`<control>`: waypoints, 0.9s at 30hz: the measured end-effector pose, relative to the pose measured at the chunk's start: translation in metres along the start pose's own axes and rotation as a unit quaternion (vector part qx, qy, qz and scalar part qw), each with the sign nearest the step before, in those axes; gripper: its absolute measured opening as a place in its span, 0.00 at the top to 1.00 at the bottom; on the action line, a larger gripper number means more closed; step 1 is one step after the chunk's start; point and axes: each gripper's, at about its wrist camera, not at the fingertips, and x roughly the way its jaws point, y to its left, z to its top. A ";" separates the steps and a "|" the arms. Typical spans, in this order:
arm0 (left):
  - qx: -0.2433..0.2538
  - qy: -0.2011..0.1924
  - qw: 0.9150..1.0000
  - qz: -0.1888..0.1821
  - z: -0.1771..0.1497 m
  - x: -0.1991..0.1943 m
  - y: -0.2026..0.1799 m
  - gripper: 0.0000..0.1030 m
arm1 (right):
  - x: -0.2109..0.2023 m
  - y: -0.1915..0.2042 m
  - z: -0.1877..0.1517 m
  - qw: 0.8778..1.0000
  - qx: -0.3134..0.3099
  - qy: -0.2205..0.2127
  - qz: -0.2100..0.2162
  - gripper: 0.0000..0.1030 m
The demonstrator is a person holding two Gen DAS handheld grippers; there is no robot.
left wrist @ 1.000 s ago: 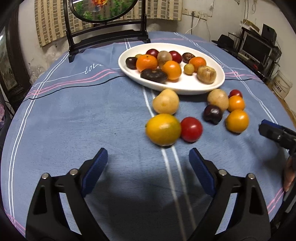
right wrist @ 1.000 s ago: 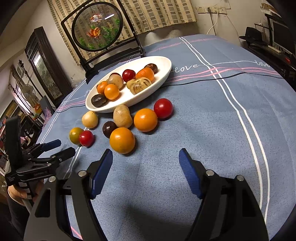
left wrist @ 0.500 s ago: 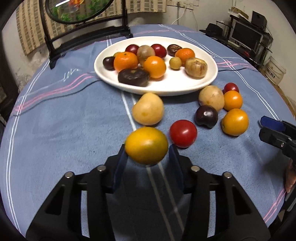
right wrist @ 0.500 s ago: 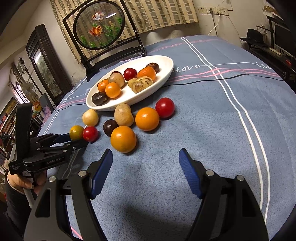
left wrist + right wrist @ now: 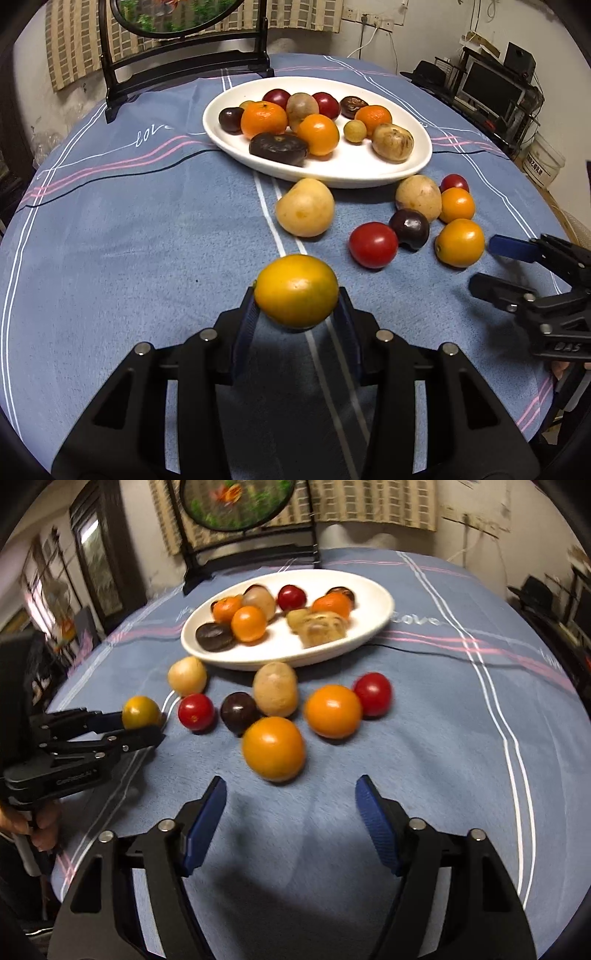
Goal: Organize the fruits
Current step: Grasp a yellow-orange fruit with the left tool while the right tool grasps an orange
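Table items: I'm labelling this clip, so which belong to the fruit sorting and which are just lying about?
Part of the job:
- yellow-green fruit, clamped in the left gripper
- loose fruits on the cloth, such as the red one
- white plate of fruit
- right gripper, jaws open

Lying about:
- round framed screen
- monitor
- white bucket

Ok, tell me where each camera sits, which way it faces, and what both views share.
Left wrist: on the left claw, looking down across the table at the white plate; its fingers clamp a yellow-green fruit; the right claw shows at the right edge.
Right wrist: on the right claw, jaws open and empty, facing a big orange fruit; the left claw and a hand show at left.
Shared: plate, loose fruit, blue tablecloth.
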 end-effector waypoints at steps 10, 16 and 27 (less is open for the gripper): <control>-0.007 0.001 1.000 -0.011 -0.003 -0.001 0.002 0.58 | 0.022 0.004 0.019 1.000 -0.001 0.018 -0.005 0.60; -0.007 0.002 1.000 -0.011 -0.003 -0.001 0.003 0.58 | 0.012 -0.005 0.013 1.000 0.016 0.006 0.010 0.61; 0.002 -0.018 1.000 -0.007 0.005 -0.020 -0.004 0.58 | -0.026 -0.021 0.007 0.999 0.027 -0.035 0.021 0.61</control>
